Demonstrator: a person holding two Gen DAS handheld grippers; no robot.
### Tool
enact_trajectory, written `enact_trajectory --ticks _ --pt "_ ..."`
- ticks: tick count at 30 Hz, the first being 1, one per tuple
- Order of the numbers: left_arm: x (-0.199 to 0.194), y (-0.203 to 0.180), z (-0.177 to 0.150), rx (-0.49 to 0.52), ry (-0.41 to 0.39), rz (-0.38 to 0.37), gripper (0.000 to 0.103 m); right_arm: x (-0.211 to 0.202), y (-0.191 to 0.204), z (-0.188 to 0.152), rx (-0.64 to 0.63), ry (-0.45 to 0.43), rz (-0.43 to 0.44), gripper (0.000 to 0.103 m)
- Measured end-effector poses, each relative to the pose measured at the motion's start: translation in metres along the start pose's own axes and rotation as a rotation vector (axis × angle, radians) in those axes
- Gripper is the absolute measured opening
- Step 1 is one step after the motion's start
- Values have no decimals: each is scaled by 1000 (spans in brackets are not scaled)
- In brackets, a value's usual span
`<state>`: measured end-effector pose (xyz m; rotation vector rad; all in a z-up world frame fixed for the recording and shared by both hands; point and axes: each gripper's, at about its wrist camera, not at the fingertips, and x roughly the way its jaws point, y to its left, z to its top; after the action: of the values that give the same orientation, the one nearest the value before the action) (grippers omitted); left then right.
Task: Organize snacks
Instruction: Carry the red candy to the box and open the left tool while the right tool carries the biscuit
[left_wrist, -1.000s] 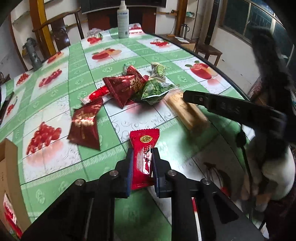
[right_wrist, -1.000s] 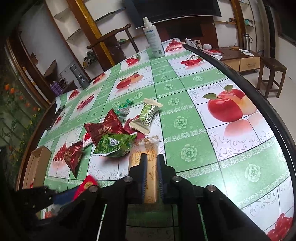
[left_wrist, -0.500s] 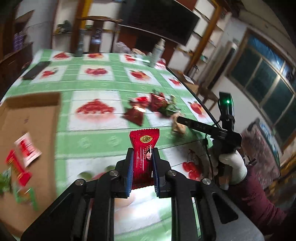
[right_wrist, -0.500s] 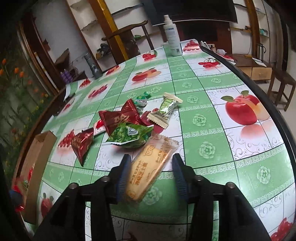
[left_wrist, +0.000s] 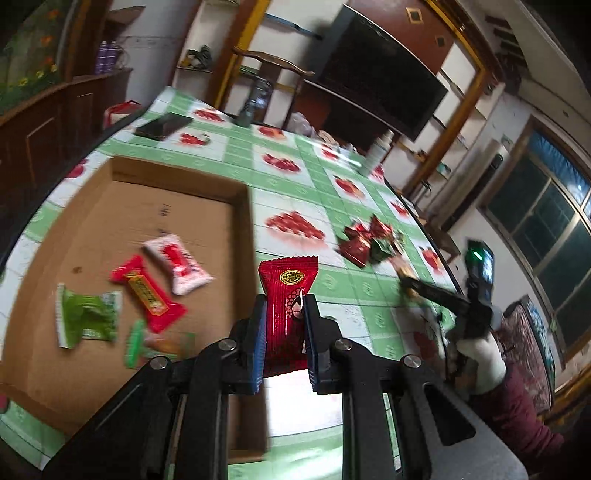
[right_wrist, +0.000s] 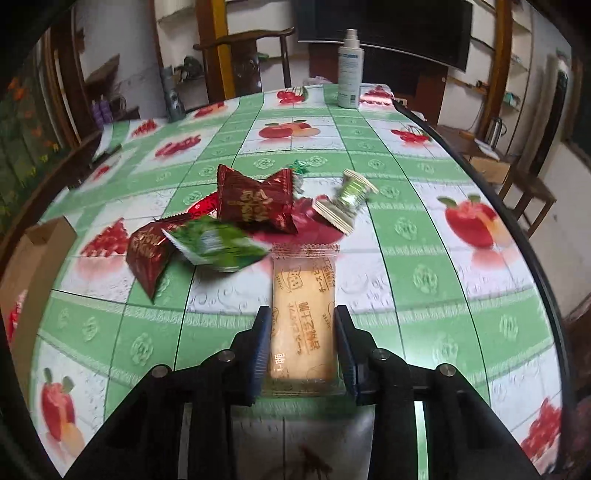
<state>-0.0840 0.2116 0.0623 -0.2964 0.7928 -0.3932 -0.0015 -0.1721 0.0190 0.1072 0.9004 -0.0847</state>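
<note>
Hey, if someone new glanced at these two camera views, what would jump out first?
The shiny red snack packet clamped upright in the left gripper, beside the shallow brown cardboard box holding a few snacks. Next, the pale orange biscuit packet lying between the right gripper's fingers, just before the heap of red and green wrappers.

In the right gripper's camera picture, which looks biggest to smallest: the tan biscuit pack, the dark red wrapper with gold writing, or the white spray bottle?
1. Tan biscuit pack, nearest the camera.
2. Dark red wrapper.
3. White spray bottle, farthest, so true size is unsure.
</note>
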Motion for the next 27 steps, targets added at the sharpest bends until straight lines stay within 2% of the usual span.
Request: enact_trajectory --ticks 6,10,11,15,19,25,27 --pt "6 38 2 -82 -8 21 15 -28 -21 -21 147 36 227 35" --pt "8 53 5 -115 -10 63 15 -51 7 -20 140 50 388 35" --pt "8 58 6 -122 -12 85 15 -58 23 -16 120 52 443 35" --pt "7 82 11 -171 -9 156 15 -78 93 -5 0 62 565 34" --pt "11 105 20 -222 -2 197 15 -78 171 -8 -109 131 674 34" --pt "19 124 24 -274 4 175 16 -61 253 -21 -208 197 697 34" --pt "17 130 24 -308 -5 139 22 -54 271 -22 -219 207 688 34"
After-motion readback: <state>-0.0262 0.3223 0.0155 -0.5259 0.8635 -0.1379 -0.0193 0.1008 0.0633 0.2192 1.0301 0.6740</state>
